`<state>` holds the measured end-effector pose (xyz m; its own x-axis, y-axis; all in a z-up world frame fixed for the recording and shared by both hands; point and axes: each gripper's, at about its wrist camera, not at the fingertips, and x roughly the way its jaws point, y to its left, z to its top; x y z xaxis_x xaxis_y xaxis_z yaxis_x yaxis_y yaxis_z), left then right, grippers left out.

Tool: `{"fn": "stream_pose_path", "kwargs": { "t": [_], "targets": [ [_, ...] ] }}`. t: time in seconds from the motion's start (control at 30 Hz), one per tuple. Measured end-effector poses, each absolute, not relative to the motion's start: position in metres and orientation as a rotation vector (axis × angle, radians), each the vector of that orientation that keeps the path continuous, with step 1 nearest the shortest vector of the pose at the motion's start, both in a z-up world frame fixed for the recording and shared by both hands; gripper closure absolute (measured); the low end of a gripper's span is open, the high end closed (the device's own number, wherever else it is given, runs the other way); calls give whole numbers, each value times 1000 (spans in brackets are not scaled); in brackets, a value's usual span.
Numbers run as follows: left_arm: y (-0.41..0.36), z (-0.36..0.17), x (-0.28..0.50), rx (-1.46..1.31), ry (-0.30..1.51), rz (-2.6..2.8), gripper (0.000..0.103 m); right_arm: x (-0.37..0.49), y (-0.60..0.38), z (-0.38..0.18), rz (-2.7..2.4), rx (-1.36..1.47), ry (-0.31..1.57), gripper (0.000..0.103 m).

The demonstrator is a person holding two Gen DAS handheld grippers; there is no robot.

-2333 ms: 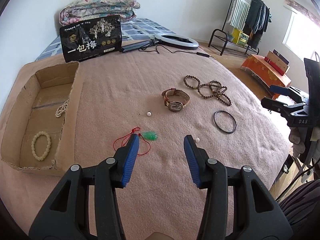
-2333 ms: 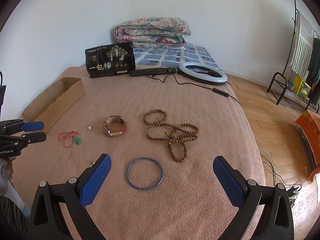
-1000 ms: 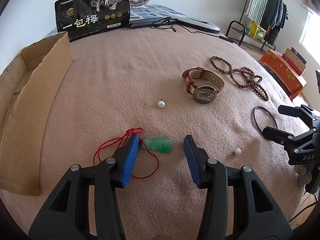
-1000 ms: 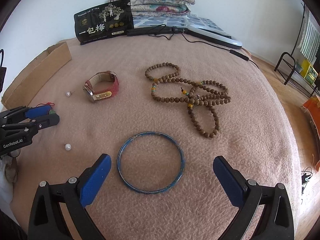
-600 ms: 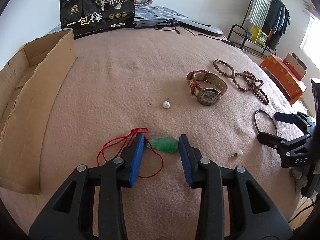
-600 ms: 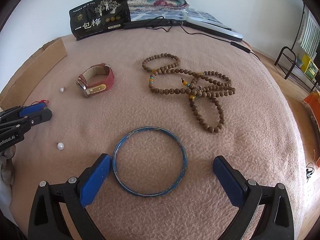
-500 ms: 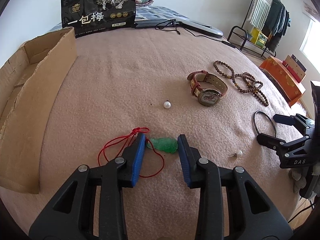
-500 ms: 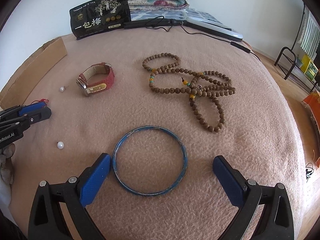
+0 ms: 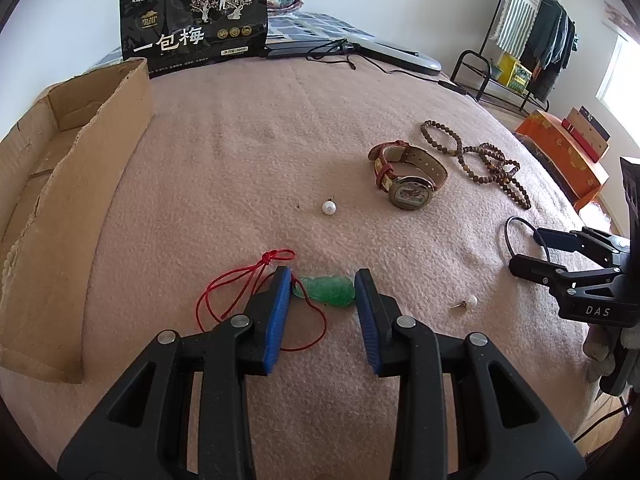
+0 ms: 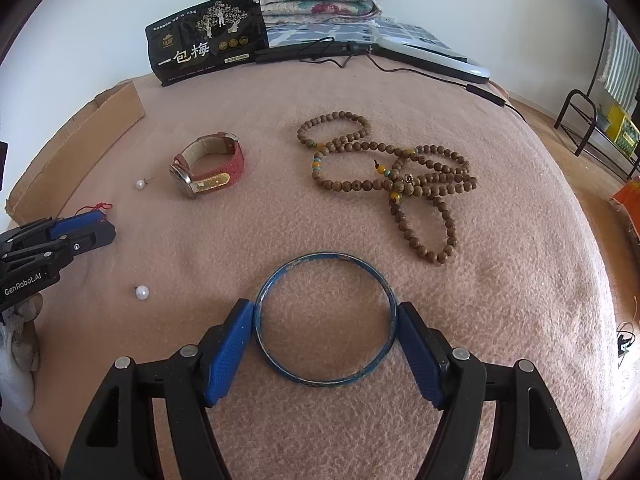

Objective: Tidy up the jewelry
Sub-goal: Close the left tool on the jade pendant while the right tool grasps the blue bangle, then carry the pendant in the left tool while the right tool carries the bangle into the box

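Cardboard fills the far left of the left wrist view: the box (image 9: 72,184), its near wall torn and sagging, a string of pale beads just showing at its left edge. Low in the centre, the left gripper (image 9: 322,292) has been closing, and its blue pads now flank the green pendant (image 9: 329,290) on the blanket (image 9: 240,152). The right pad looks to touch the stone; the left pad sits at the cord end, with a sliver of gap I cannot rule out. The red cord (image 9: 244,284) loops out to the left, partly under that left finger. A pearl (image 9: 329,207) lies above centre, the watch (image 9: 408,182) upper right, a second pearl (image 9: 472,301) right of the pendant.

In the right wrist view, the right gripper (image 10: 326,326) has also just been closing, and its pads press on both sides of the bangle (image 10: 326,378), low centre. The beads (image 10: 392,184) lie upper right.

Risks, as I judge them: the smooth pendant may squirt out of a shallow pinch. The trailing cord may snag the blanket pile or the box's ragged wall. The thin bangle, gripped across its width, may tip or pop free on the lift.
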<state>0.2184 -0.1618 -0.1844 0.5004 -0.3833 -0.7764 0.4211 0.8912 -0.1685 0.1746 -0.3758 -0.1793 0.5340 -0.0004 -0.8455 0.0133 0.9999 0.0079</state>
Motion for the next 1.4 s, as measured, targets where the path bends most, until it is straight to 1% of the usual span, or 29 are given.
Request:
{"fn": "stream_pose_path", "kwargs": {
  "t": [0.33,0.9,1.4],
  "targets": [
    [-153,-170,205,19,905,-498,70,166,-370,-163,17,28,979,29],
    [-126,-109,183,-51,798,-514,70,154,-348,-111,66,1,899,29],
    [-81,-59,178,-107,705,-485,70,158,-316,-70,125,-25,836,29]
  ]
}}
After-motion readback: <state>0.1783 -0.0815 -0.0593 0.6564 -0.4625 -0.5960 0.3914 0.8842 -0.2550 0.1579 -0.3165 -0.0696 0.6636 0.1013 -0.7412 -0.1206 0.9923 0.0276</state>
